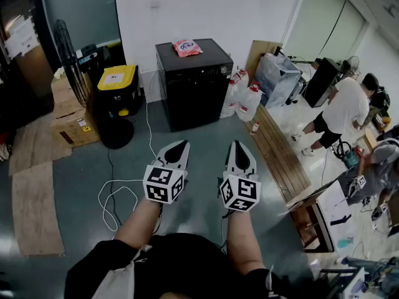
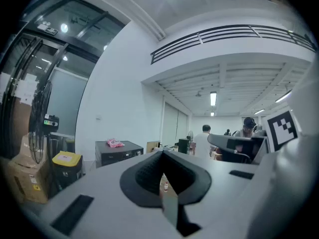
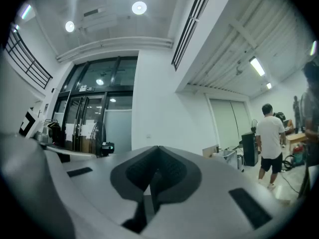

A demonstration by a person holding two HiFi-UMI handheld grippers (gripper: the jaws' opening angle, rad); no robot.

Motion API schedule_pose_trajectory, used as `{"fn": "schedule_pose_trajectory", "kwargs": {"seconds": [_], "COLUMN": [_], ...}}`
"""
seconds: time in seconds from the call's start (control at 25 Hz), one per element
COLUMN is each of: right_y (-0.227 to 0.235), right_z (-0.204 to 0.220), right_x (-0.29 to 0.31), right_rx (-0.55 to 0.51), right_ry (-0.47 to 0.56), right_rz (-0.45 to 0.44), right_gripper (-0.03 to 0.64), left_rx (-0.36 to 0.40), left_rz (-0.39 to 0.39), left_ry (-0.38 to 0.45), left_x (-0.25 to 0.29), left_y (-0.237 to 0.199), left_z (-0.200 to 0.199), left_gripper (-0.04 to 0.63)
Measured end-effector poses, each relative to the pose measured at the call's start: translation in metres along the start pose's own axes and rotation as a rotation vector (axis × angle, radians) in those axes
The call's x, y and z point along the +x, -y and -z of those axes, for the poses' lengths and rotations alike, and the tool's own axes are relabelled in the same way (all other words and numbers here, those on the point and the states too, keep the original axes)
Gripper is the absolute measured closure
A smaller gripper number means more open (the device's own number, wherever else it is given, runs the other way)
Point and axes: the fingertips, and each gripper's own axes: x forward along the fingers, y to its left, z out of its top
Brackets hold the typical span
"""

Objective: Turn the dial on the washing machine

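Head view: two tools, left gripper [image 1: 179,147] and right gripper [image 1: 237,146], side by side, well apart from one black washing machine [image 1: 194,86] at the wall, one pink bag [image 1: 186,47] on top | left gripper view: jaws clenched, empty | right gripper view: jaws clenched, empty

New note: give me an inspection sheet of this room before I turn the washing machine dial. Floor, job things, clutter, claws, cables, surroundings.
Surface: grey floor, cardboard sheets laid at its left.
Job's things: black washing machine against the white wall; dial too small to make out.
Clutter: pink bag on the machine; yellow-lidded bin, cardboard boxes, plastic jugs, wooden planks.
Claws: left claw and right claw both shut, empty, apart from the machine.
Cables: white cable looped on the floor.
Surroundings: person in white shirt at the right; fan at the left.
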Motion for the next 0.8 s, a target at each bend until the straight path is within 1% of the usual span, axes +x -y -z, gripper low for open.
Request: {"fn": "schedule_pose_trajectory", "kwargs": {"seconds": [0.32, 0.52, 0.8], "right_y": [0.015, 0.031, 0.056], "right_z": [-0.006, -0.005, -0.005], "right_x": [-0.003, -0.007, -0.017], "right_rx": [0.015, 0.017, 0.005], "right_ry": [0.033, 0.034, 0.038], "right_rz": [0.031, 0.021, -0.006], "right_gripper": [0.614, 0.614, 0.614], "left_rx": [0.01, 0.018, 0.004], "left_rz": [0.003, 0.003, -0.007], "left_ry": [0.001, 0.006, 0.012], "left_x": [0.004, 0.014, 0.025], "left_y": [0.01, 0.027, 0.058], "left_z": [-0.001, 0.0, 0.009], "left_gripper": [0.589, 0.589, 0.589]}}
